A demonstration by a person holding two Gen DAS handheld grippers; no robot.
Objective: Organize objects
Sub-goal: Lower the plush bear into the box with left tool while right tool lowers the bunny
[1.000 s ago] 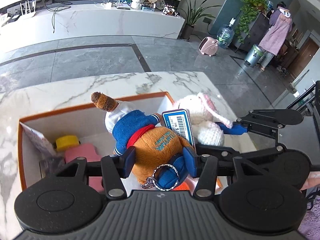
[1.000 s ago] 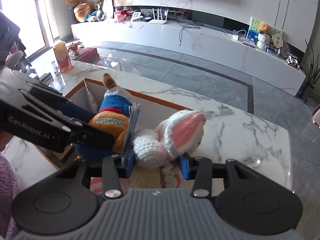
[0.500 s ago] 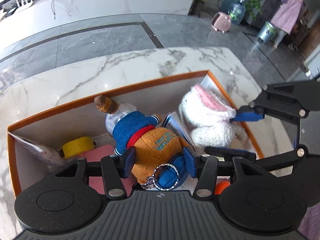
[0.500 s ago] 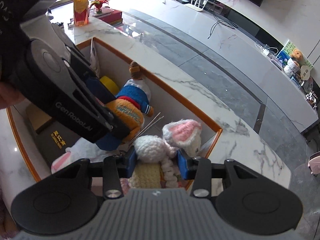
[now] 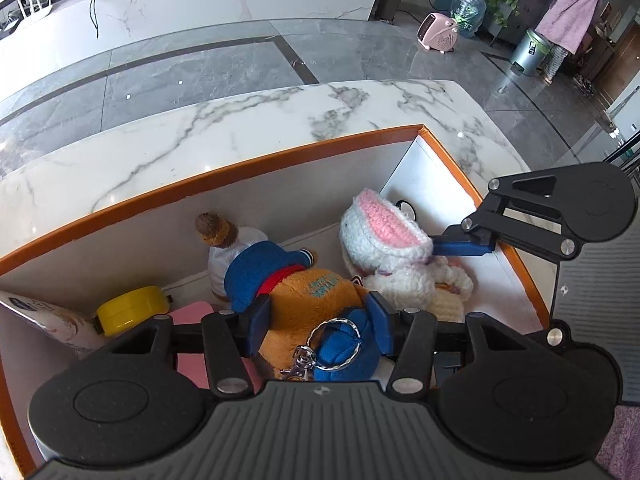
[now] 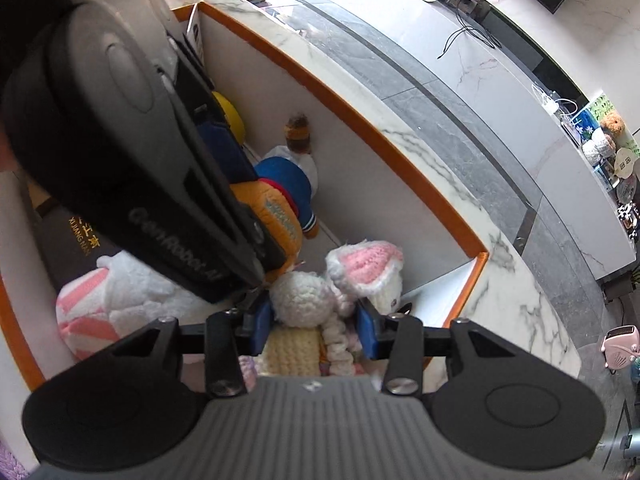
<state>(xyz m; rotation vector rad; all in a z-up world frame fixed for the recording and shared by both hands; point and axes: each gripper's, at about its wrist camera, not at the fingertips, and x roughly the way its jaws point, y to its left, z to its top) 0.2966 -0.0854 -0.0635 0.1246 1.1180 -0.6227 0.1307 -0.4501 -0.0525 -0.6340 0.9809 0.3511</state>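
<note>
Both toys have come down into the orange-rimmed box (image 5: 280, 156) since a second ago, when they hung above its rim; now they sit low between its white walls, so the putting-away looks nearly done and only the letting go seems left. The left gripper (image 5: 318, 322) is clenched on the orange plush bear (image 5: 308, 296), its blue pads pressed into the body on either side, with the toy's blue cap and metal key ring (image 5: 334, 344) bunched just behind the pads and its brown-tufted head pointing away toward the far wall. The right gripper (image 6: 314, 326) grips the crocheted white rabbit (image 6: 304, 300) the same way, pads squeezing its round head, the pink-lined ear flopping just ahead of the fingers toward the box corner. The two toys lie side by side, the rabbit to the right of the bear and touching or nearly so; I cannot tell whether either rests on the box floor yet. To the left of the left gripper and a little ahead lie a yellow round thing (image 5: 132, 310) and a pink flat item (image 5: 192, 312); a printed card leans on the left wall. Below the right gripper's left side a pink-striped white plush (image 6: 104, 304) and a dark box with gold lettering (image 6: 76, 236) fill the near floor. The left tool's body crosses close over the right one's view, so the two hands are crowded and could knock together as they pull out.
</note>
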